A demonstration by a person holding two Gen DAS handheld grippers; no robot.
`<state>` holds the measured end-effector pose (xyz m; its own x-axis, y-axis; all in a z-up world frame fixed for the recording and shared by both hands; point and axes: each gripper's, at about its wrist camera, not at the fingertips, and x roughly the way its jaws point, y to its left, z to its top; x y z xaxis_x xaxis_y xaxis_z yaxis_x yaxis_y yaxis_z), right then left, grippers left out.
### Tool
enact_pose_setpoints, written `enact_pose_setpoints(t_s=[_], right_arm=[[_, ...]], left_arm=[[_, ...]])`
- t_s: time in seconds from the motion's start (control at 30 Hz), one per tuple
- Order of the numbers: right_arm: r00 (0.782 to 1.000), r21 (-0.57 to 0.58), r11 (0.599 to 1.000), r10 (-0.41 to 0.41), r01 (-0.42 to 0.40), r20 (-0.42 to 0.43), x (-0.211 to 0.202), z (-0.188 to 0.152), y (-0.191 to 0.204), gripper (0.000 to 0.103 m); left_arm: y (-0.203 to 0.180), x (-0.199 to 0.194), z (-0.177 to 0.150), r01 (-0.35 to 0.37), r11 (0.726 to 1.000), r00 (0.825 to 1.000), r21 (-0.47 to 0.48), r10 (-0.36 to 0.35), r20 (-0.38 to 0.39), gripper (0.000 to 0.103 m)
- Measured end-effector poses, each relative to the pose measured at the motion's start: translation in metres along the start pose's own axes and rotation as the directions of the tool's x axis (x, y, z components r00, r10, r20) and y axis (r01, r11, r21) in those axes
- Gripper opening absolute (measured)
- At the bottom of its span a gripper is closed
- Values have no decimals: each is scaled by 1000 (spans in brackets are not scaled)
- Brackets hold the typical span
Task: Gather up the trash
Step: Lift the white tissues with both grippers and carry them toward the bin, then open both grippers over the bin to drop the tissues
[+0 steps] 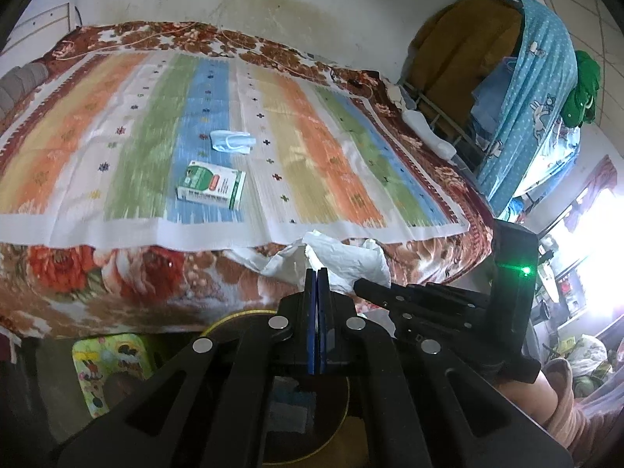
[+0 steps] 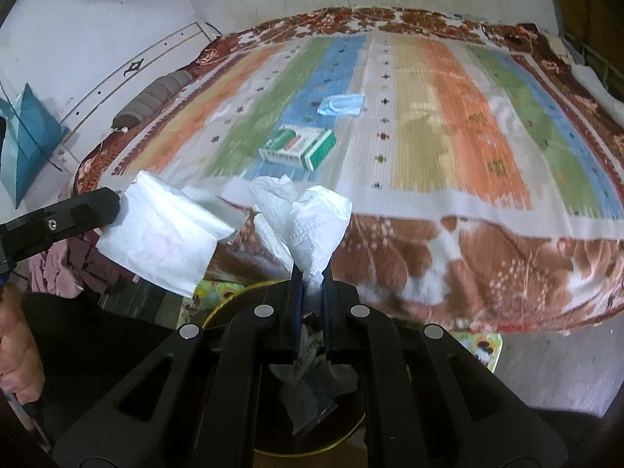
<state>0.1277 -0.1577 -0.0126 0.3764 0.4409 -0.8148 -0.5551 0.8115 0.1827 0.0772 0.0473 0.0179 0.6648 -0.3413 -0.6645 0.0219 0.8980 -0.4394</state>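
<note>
My left gripper (image 1: 316, 273) is shut on a flat white tissue (image 2: 163, 234), which hangs from its tip in the right wrist view. My right gripper (image 2: 311, 273) is shut on a crumpled white tissue (image 2: 312, 214). Both hang above a dark round bin with a yellow rim (image 2: 230, 292), also seen as the bin (image 1: 234, 315) in the left wrist view; paper scraps (image 2: 312, 374) lie inside. Farther back on the striped bedspread lie a green and white box (image 1: 212, 189) (image 2: 298, 146) and a blue face mask (image 1: 232, 141) (image 2: 343, 104).
The bed's flowered blanket edge (image 1: 117, 284) stands just behind the bin. A cartoon-printed stool (image 1: 109, 366) sits beside the bin on the floor. Clothes hang on a rack (image 1: 526, 97) at the right. A grey bolster (image 2: 156, 97) lies at the bed's far left.
</note>
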Motion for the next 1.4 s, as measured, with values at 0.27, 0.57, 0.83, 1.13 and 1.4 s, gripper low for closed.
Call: enact_pose_setpoints(t_s=[0.27,0.57,0.83,1.13,1.4], right_arm=[[999,8,1000,16,-15,-33,0,-31,8,7],[995,-33,999,4,-7,-98,6,-67,27,7],[989,-31,999,-19,14,-148,10,-91,31,7],[976,-1,1000,-10,10,-218,25,-97,26,7],[954,31,1000,5,4,-299,47,-96,22,26]], left_arm=[[-8,-5,-41,-31,999,999,6,31,-18,0],[-18,-2,-88,-86,996,993,29,88,-80,0],[-15,8,-94,-139,990,984,23,141,-110,0],[-8,25,-95,-237,971,956,15,236,-172,0],[13,44,-91,-231,967,949,-104,200,-243,1]])
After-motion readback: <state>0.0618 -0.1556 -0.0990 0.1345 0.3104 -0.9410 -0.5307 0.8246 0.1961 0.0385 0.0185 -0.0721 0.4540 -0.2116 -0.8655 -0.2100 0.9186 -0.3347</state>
